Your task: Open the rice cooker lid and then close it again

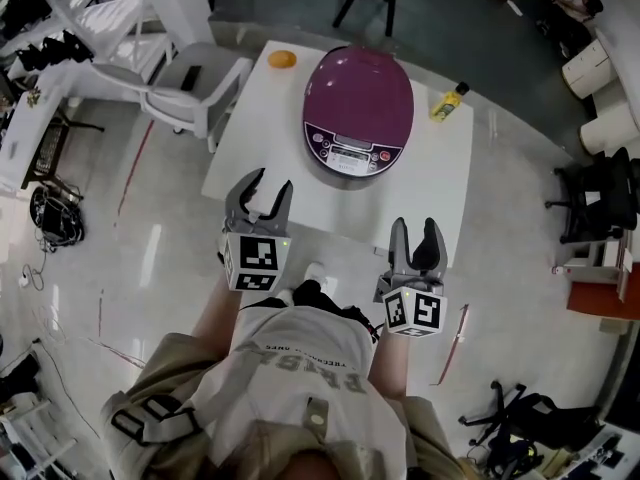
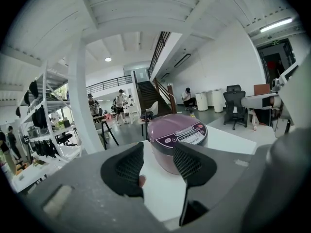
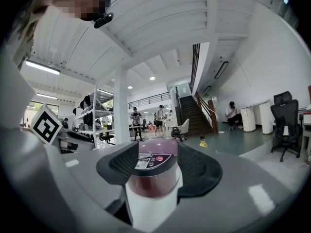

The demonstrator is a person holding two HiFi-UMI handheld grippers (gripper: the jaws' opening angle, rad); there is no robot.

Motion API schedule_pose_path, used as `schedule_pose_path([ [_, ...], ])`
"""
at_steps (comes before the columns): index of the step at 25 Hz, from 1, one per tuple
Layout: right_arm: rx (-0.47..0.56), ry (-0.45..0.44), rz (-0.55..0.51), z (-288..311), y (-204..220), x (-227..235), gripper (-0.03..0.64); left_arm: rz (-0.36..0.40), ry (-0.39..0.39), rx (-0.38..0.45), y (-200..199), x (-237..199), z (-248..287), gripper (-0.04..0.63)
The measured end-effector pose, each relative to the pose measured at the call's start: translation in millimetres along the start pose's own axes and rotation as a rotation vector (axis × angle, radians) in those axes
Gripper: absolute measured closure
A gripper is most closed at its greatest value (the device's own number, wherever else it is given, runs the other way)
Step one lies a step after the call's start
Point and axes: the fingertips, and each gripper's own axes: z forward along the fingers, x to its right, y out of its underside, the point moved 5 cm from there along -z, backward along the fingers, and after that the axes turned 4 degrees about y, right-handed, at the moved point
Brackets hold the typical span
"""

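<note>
Both claws apart and empty, short of the shut rice cooker.

Head view: the left claw (image 1: 272, 183) hangs over the near left corner of the white worktop (image 1: 270, 143) and the right claw (image 1: 416, 230) at its near edge, both with jaws parted on nothing. Bare surface lies between them and the rice cooker (image 1: 358, 108), which stands far-centre with its lid down, so its inside is unseen. An orange item (image 1: 282, 60) and a yellow bottle (image 1: 449, 101) sit at the far corners, with open floor all round. Left gripper view: the left claw (image 2: 159, 164) frames bare worktop (image 2: 228, 135), with the rice cooker (image 2: 177, 135) ahead and a little to the right. Right gripper view: the right claw (image 3: 158, 165) frames the rice cooker (image 3: 154, 183) squarely, well apart.
</note>
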Motion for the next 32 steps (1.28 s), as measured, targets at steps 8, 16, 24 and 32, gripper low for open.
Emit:
schedule_pose_path([
  [8, 0.006, -0.048, 0.007, 41, -4, 22, 0.391, -0.001, -0.042, -0.015, -11, -2, 32, 0.396],
  [16, -0.002, -0.080, 0.003, 62, -7, 31, 0.391, -0.027, -0.059, -0.030, -12, 1, 52, 0.396],
  [24, -0.074, -0.094, 0.019, 74, 12, 23, 0.390, -0.018, -0.001, -0.088, -1, 5, 67, 0.396],
  [32, -0.133, -0.109, 0.001, 91, 25, 7, 0.370, 0.049, 0.139, -0.111, 3, 14, 89, 0.345],
])
